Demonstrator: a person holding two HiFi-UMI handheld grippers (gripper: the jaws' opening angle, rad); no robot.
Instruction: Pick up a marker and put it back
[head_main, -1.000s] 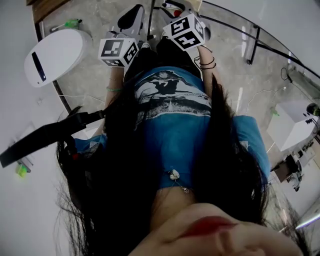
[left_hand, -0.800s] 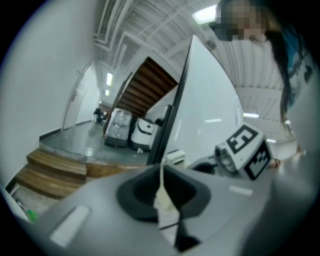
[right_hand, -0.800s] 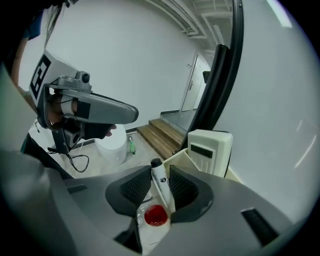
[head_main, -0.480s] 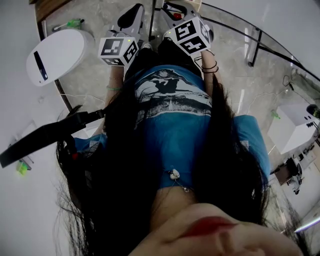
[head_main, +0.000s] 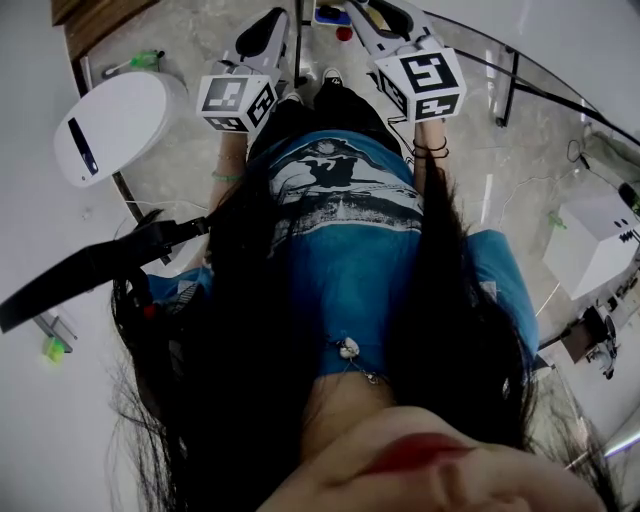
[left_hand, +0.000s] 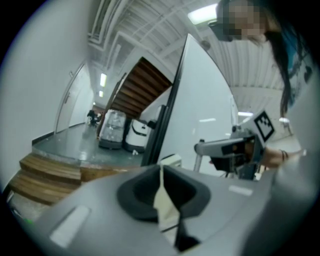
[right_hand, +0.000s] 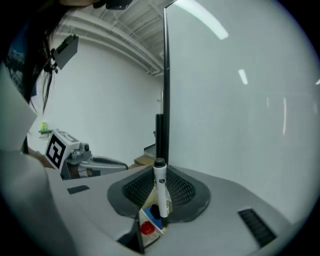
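Already lifted: white marker with black cap (right_hand: 160, 187) upright in right gripper (right_hand: 158, 200), jaws just closing, half-apart, pinching it. Tip over small blue-and-white marker box (right_hand: 150, 223). Left gripper (left_hand: 161, 180) closed, empty. Putting back remains.

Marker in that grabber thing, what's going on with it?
A person holds a gripper in each hand. The right gripper has just been closing its jaws on a white marker, which now stands upright between them. A small box with a red cap in it shows just below the marker. The left gripper is shut, holds nothing, and is not touching the marker.
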